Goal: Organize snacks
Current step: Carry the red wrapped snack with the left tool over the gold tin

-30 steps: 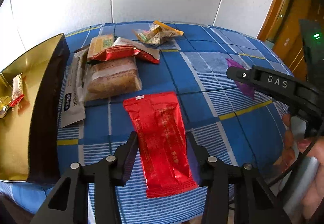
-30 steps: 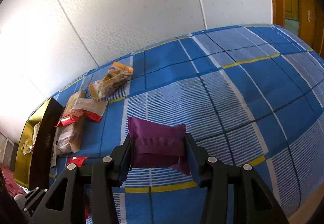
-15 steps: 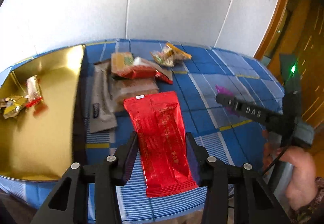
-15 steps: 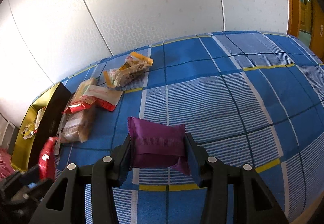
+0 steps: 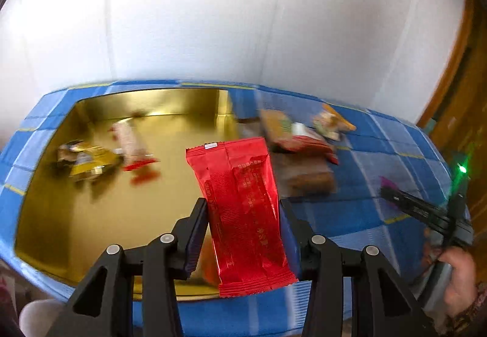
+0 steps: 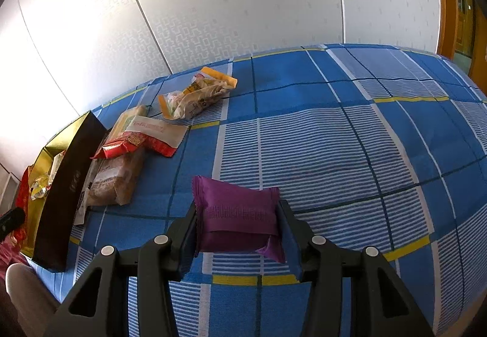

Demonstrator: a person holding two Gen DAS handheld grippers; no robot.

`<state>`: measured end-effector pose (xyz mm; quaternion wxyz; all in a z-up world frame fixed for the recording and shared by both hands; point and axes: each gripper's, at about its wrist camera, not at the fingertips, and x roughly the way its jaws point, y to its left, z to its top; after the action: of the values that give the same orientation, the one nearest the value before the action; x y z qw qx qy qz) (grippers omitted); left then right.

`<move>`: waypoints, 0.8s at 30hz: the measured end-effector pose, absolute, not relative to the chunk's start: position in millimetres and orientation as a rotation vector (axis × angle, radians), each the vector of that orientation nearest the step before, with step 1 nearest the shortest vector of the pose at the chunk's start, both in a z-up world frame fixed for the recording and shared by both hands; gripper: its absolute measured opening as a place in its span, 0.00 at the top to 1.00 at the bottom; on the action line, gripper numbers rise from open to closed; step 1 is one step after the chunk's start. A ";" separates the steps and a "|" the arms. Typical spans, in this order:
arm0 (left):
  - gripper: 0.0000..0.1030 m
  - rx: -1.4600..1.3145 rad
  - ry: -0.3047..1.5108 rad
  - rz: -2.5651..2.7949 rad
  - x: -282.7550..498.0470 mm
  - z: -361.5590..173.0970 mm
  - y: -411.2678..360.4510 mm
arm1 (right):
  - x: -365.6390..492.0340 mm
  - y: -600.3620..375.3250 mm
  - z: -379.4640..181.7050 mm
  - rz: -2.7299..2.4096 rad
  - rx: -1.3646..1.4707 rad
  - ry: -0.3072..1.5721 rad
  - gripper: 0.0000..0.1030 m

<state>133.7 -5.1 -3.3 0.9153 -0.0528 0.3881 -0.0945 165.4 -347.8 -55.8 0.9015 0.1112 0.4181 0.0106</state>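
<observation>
Snacks lie on a tabletop with a blue checked cloth. The left claw squeezes a long red snack pack by its sides and holds it up in the air, over the near edge of a gold tin box. The box sits at the left end of the tabletop. Inside it are a yellow candy and a white and red candy.

The right claw grips a small purple snack pack just above the cloth, near the front edge of the tabletop. A person's hand holds that claw's handle.

More snacks lie just right of the box. A brown bread pack rests next to the box wall. A red and white cracker pack lies partly on top of it. A clear bag with orange ends sits farther back, near the wall.
</observation>
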 end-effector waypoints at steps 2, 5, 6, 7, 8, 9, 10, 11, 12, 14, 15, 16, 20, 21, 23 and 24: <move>0.56 -0.120 0.804 -0.155 137.0 -4.2 14.3 | 164.9 -347.9 -55.2 0.028 0.237 0.858 0.53; 0.56 -0.121 0.820 -0.093 141.5 -7.1 38.4 | 163.8 -346.0 -54.5 0.027 0.226 0.847 0.53; 0.56 -0.126 0.831 -0.075 143.0 -9.2 46.9 | 163.8 -345.6 -54.7 0.027 0.224 0.846 0.53; 0.56 -0.134 0.845 -0.052 145.0 -12.0 55.5 | 163.8 -345.4 -54.9 0.026 0.223 0.845 0.53; 0.56 -0.149 0.860 -0.016 147.4 -15.4 68.1 | 163.9 -344.8 -55.3 0.026 0.222 0.844 0.53; 0.56 -0.159 0.867 0.003 147.7 -16.8 75.6 | 164.1 -343.9 -55.8 0.027 0.221 0.844 0.53; 0.56 -0.173 0.877 0.023 149.4 -19.5 84.6 | 164.3 -342.9 -56.3 0.029 0.220 0.846 0.53; 0.56 -0.195 0.888 0.044 150.6 -22.9 95.9 | 164.3 -342.2 -57.0 0.030 0.218 0.847 0.53; 0.56 -0.206 0.895 0.061 151.2 -25.1 102.8 | 164.8 -340.9 -57.9 0.031 0.213 0.850 0.53; 0.55 -0.200 0.908 0.096 153.0 -29.3 112.3 | 165.0 -338.5 -58.6 0.028 0.199 0.850 0.53; 0.55 -0.193 0.915 0.110 154.1 -31.6 115.4 | 165.0 -337.6 -58.6 0.029 0.195 0.849 0.53; 0.55 -0.187 0.923 0.128 154.7 -34.7 119.1 | 165.2 -336.8 -58.7 0.030 0.192 0.849 0.53; 0.55 -0.159 0.934 0.166 158.1 -43.7 127.1 | 165.3 -335.1 -59.2 0.030 0.188 0.844 0.53; 0.55 -0.151 0.937 0.171 159.5 -45.6 128.4 | 165.0 -334.6 -59.1 0.028 0.186 0.842 0.53; 0.54 -0.130 0.950 0.194 163.1 -51.5 129.8 | 164.6 -334.0 -58.7 0.028 0.185 0.837 0.53; 0.53 -0.126 0.955 0.198 164.8 -53.5 131.8 | 164.3 -334.1 -58.2 0.027 0.186 0.833 0.53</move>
<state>164.8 131.8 -53.5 0.8814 -0.0605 0.4587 0.0952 164.3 -334.1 -58.2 0.9103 0.0900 0.4039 0.0129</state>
